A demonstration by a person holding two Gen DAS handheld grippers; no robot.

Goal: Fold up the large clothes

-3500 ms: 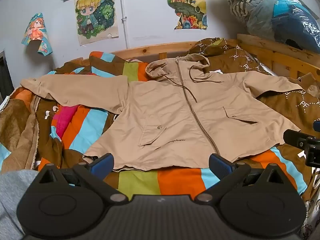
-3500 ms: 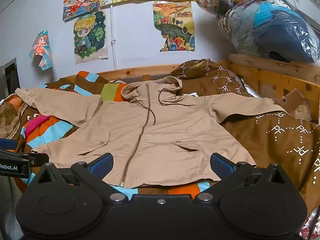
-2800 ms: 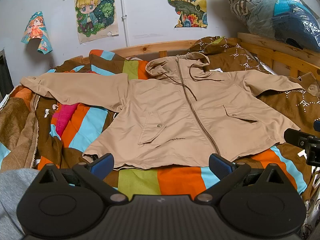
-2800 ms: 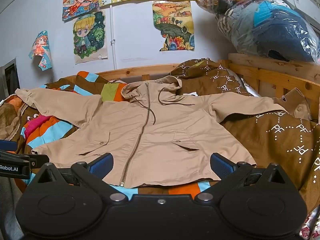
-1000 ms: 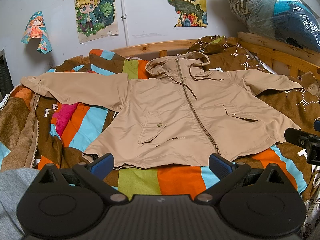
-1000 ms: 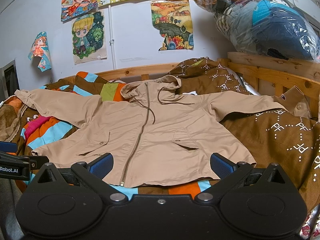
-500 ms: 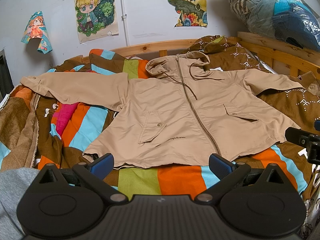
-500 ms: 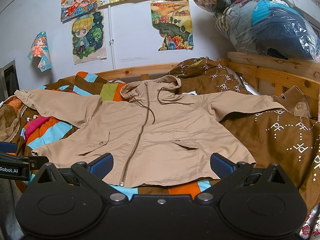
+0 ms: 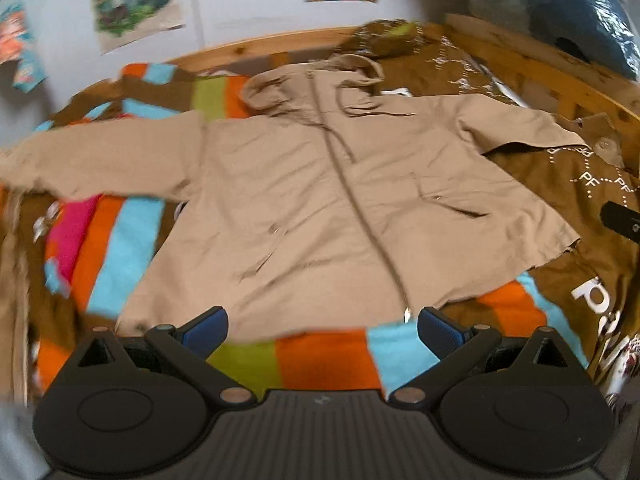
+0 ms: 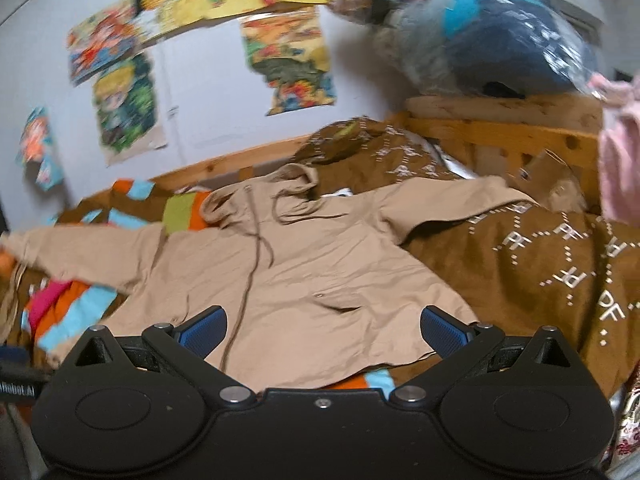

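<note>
We see the tan jacket (image 9: 320, 200) spread flat at 12 o'clock; left gripper (image 9: 322, 326) and right gripper (image 10: 323, 326) both released, empty.

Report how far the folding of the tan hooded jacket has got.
Done: the tan hooded zip jacket lies spread face up on the striped blanket, zipped, both sleeves out to the sides. In hand: nothing; the left gripper and right gripper are open near its hem, gripping no cloth. Left: every fold, sleeves, body and hood.
</note>
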